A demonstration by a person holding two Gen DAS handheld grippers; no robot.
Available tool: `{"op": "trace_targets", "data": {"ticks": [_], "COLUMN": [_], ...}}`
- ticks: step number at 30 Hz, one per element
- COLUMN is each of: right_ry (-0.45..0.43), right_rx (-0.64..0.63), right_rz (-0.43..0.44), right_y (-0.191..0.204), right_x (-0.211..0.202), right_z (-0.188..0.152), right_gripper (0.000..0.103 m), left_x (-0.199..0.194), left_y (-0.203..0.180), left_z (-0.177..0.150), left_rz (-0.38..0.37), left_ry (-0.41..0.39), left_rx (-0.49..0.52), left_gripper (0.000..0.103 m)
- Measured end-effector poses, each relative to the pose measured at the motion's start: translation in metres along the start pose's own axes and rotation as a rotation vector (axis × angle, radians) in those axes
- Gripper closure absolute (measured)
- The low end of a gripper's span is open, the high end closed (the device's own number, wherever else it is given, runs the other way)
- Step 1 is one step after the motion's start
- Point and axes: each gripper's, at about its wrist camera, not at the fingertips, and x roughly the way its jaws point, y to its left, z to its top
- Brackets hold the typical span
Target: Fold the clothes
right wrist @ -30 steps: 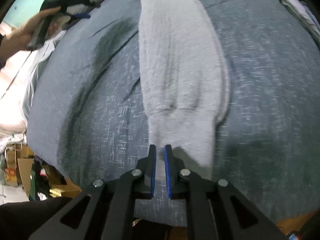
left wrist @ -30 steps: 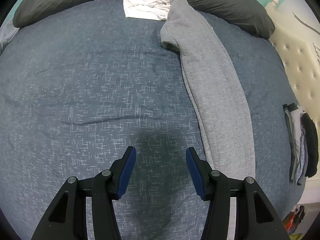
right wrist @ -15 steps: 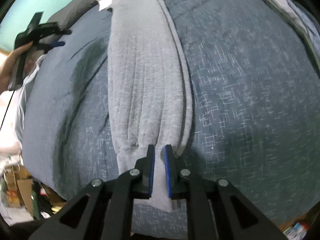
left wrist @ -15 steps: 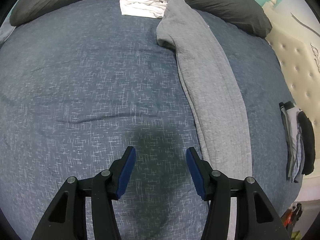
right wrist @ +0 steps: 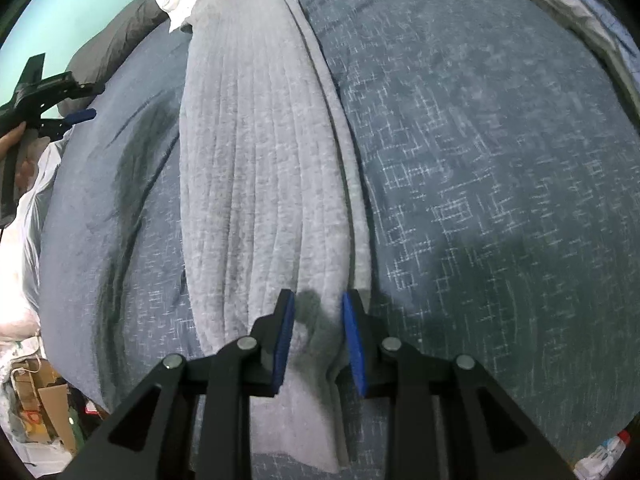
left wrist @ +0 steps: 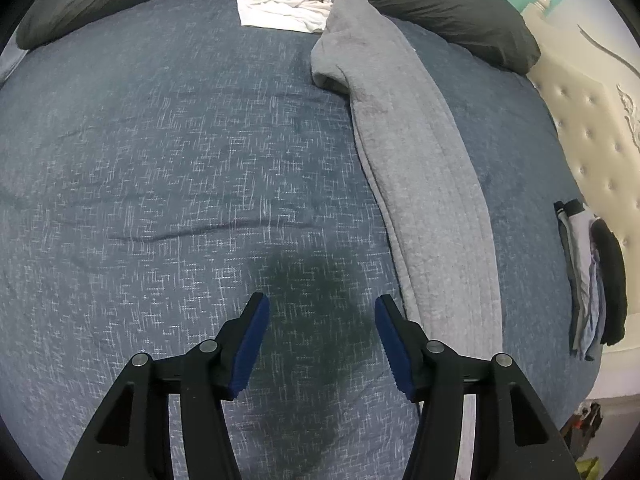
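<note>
R tool [right wrist: 318, 334] now spread, over grey garment [right wrist: 256, 184] end, L tool [left wrist: 318, 344] beside it

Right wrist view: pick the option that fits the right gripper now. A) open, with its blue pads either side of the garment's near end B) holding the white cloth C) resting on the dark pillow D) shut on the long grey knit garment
A: the right gripper is open, its blue pads apart over the near end of the long grey knit garment lying on the blue bedspread.
</note>
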Motion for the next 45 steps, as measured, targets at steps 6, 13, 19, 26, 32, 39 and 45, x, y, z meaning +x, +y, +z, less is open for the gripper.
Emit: {"op": "trace_targets", "data": {"ticks": [6, 13, 19, 26, 32, 39, 45], "right_ry": [-0.026, -0.063, -0.04, -0.028, -0.017, -0.005, -0.017], "right_rx": [0.035, 0.063, 0.094, 0.024, -0.064, -0.185, -0.289], "right_rz": [-0.003, -0.025, 0.008, -0.005, 0.018, 0.071, 0.1], "right_y": [-0.013, -0.026, -0.028, -0.025, -0.03, -0.029, -0.021], "right_x": [-0.004, -0.014, -0.016, -0.031, -0.033, -0.023, -0.011], "right_z": [-0.005, -0.013, -0.005, 0.014, 0.055, 0.13, 0.197], "right_gripper": [0.099, 0.1, 0.099, 0.097, 0.081, 0.077, 0.077], "left_x": [-0.001, 0.001, 0.003, 0.004, 0.002, -0.003, -0.007], "left_y": [0.003, 0.003, 0.001, 0.0, -0.004, -0.006, -0.007], "left_z": [0.0, 0.001, 0.002, 0.004, 0.009, 0.01, 0.009], "left_rz": [0.002, -0.003, -0.003, 0.026, 0.073, 0.129, 0.16], "left_ry": [-0.001, 0.001, 0.004, -0.006, -0.027, -0.041, -0.062], "left_rx": [0.004, 0.002, -0.023, -0.062, -0.111, -0.186, -0.252], "left_gripper": [0.043, 0.043, 0.043, 0.043, 0.043, 0.042, 0.041]}}
